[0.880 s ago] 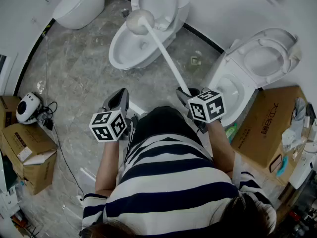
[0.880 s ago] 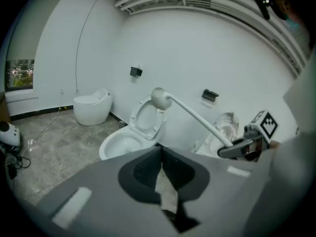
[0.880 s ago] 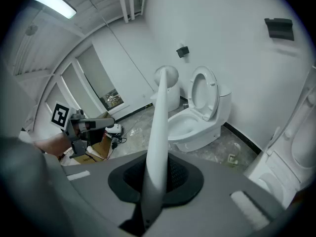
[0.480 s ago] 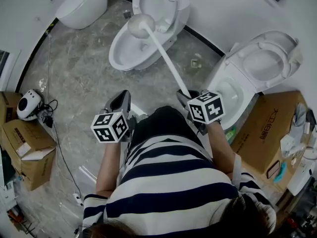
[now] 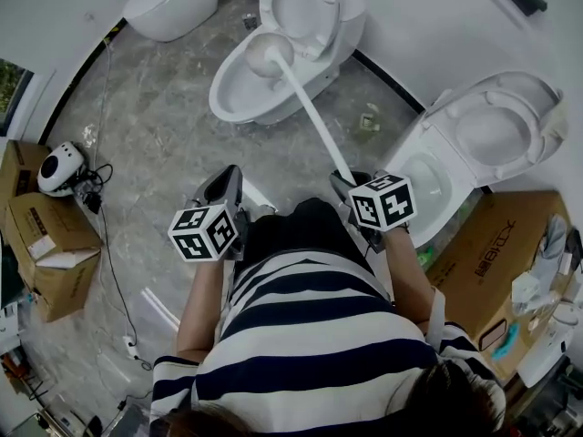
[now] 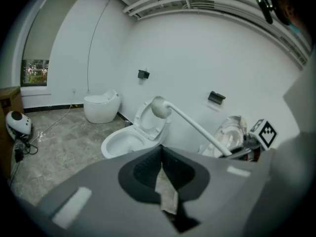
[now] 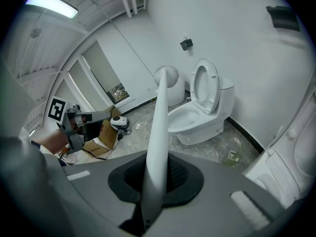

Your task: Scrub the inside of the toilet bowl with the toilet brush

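Nearest you, in front of your striped shirt [image 5: 310, 326], the left gripper [image 6: 162, 153] has its jaws pressed together with none of the task's things between them. A pale scrap shows at the seam, and what it is cannot be told. Just beside it, the right gripper [image 7: 156, 174] is clamped on the lower end of the toilet brush [image 5: 308, 107], whose long white handle slants up and away from the jaws.

At the handle's far end, the rounded brush head [image 5: 264, 53] hangs in the air above the toilet bowl [image 5: 228, 98]. In the left gripper view it sits level with the raised seat [image 5: 301, 3] and touches nothing. The bowl stands open on the marble floor [image 5: 155, 153]. A second toilet [image 5: 483, 126], also open, sits close at your right. A third toilet [image 5: 173, 3], closed, stands farther off by the white wall.

The step in hand looks like the approach: you have the brush carried and aimed, and scrubbing has not yet begun. The next move calls for tipping the handle down so the head drops past the rim and meets the bowl's inner wall. Then sweep it around under steady pressure. Held at its very end, the long handle may twist in the jaws, so keep the clamp firm and the stroke slow. Your left gripper has no part in this.
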`<state>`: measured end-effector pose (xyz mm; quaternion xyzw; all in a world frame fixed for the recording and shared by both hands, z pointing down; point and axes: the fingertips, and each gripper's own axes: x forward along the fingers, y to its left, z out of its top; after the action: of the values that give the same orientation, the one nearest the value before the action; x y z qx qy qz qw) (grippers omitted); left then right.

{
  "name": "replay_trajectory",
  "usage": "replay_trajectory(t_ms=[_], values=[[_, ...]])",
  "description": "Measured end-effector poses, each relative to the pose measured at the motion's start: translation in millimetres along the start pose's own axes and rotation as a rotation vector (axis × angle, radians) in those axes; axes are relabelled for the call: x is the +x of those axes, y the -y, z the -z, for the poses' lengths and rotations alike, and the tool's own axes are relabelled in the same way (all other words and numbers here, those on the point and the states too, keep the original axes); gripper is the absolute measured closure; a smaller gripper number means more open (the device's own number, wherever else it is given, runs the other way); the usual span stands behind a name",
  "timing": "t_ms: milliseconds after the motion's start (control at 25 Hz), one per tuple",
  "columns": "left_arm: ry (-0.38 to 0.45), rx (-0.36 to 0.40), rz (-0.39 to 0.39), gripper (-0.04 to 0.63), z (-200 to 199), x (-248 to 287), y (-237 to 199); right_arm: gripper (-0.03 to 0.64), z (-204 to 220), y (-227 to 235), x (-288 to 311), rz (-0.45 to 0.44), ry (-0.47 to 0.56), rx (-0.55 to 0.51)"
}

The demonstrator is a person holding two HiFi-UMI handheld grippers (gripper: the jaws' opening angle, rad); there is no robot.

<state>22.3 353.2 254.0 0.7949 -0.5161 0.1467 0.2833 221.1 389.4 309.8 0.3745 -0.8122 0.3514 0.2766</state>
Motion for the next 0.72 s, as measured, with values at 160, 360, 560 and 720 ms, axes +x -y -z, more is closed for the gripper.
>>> replay_trajectory(t_ms=[160,360,560,720], values=[[-0.003,-0.007,-0.029,0.595,0,-2,-6,0.581,-1,2,5,-0.014,-0.007,0.003],[0.017,-0.023,-0.032,0.595,-13,8,-25,0.581,-14,3,22,-0.014,-0.017,0.004],[0.004,-0.045,-0.003,0.595,-24,39,-56,0.581,-32,5,50,0.015,-0.049,0.020],[-0.019,-0.050,0.023,0.595,-47,74,-92,0.581,-58,11,81,0.040,-0.069,0.072]])
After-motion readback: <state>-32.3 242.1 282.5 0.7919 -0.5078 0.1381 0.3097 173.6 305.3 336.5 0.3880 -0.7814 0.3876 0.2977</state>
